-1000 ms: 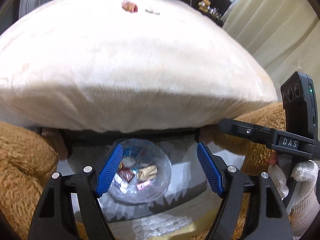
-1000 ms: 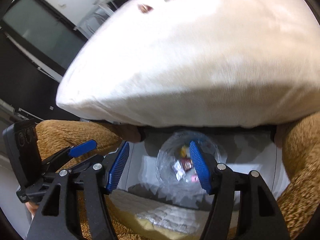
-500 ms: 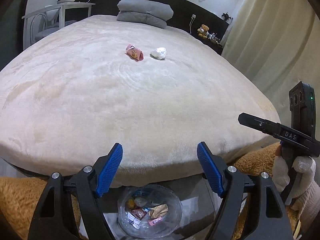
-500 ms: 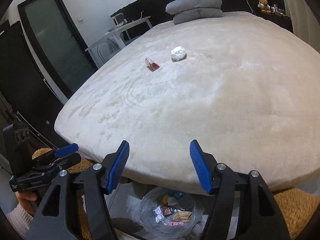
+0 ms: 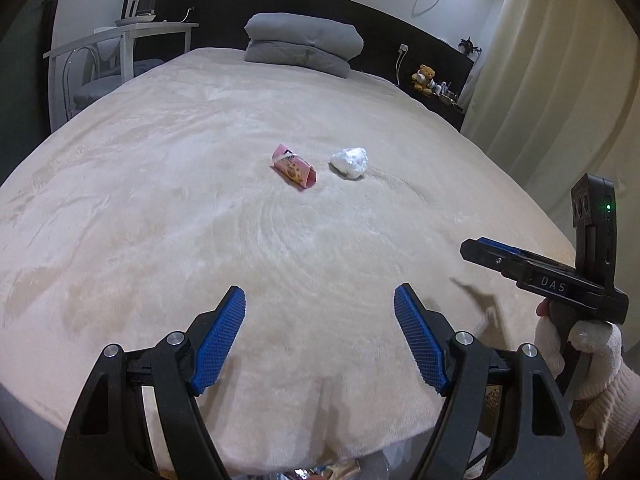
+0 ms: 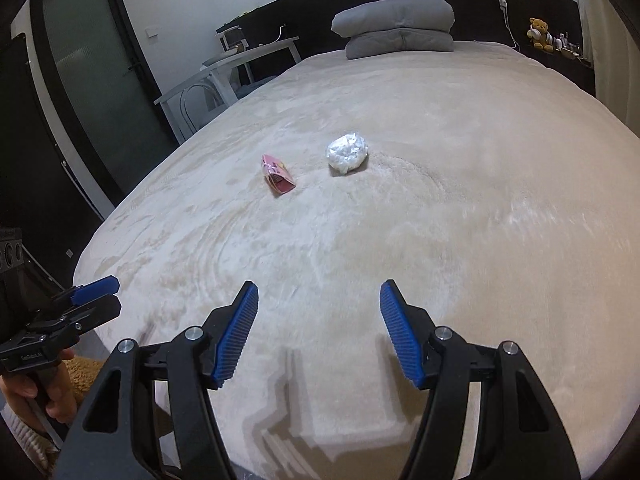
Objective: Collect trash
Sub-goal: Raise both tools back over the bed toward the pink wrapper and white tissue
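Observation:
A pink snack wrapper and a crumpled white wad lie side by side in the middle of the beige bed. They also show in the right wrist view, the wrapper left of the wad. My left gripper is open and empty above the bed's near edge, well short of both. My right gripper is open and empty too, likewise short of them. The right gripper shows at the right of the left wrist view. A sliver of the trash bowl peeks out below the bed edge.
Folded grey pillows sit at the head of the bed against a black headboard. A white desk with a chair stands to the left. Curtains hang on the right, with a small teddy bear on a shelf. A dark door is at left.
Both grippers have risen from the trash bowl on the floor to above the bed's edge. The bowl has dropped almost out of view. The wrapper and wad look nearer.

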### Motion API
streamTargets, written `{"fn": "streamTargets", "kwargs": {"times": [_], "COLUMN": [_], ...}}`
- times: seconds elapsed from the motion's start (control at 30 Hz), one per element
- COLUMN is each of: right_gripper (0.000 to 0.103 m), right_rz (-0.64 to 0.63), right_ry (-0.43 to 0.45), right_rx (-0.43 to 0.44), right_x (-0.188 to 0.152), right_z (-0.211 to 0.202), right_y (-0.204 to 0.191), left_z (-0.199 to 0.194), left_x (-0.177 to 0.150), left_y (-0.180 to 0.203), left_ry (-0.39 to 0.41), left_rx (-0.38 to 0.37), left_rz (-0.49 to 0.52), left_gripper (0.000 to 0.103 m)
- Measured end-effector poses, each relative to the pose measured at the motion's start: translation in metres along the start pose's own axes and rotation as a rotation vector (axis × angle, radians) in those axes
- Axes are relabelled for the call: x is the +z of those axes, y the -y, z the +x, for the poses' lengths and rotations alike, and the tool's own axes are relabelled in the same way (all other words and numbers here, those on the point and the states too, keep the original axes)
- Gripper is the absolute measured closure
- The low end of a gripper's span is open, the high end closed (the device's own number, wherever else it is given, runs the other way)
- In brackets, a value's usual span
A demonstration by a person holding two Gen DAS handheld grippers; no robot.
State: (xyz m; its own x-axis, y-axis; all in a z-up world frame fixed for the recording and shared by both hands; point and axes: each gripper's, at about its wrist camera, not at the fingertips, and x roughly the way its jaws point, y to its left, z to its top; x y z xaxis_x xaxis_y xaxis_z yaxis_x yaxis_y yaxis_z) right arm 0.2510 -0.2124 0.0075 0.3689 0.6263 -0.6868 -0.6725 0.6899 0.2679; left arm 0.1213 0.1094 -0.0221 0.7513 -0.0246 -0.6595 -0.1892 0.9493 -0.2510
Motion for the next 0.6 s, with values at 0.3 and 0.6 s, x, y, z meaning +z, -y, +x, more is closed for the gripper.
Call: {"fn": "streamTargets", "kwargs": {"times": [0.3,0.6], "right_gripper": [0.038,0.025], "right_rz": [-0.011,-0.027], "right_ry": [-0.007,-0.02], "right_rx": [-0.046,-0.092], "right_x": [0.044,0.069], "right_z": [0.056,0.101], "right_y": [0.015,0.013], "left_z": [0.023,0.048], "left_x": [0.036,0.057], "left_y": [-0.004,-0.02], "left_ry": [0.03,0.046], "left_rx": [0.028,0.047], "left_rz": [0.079,0.124], "left_gripper": [0.027,0.022]}}
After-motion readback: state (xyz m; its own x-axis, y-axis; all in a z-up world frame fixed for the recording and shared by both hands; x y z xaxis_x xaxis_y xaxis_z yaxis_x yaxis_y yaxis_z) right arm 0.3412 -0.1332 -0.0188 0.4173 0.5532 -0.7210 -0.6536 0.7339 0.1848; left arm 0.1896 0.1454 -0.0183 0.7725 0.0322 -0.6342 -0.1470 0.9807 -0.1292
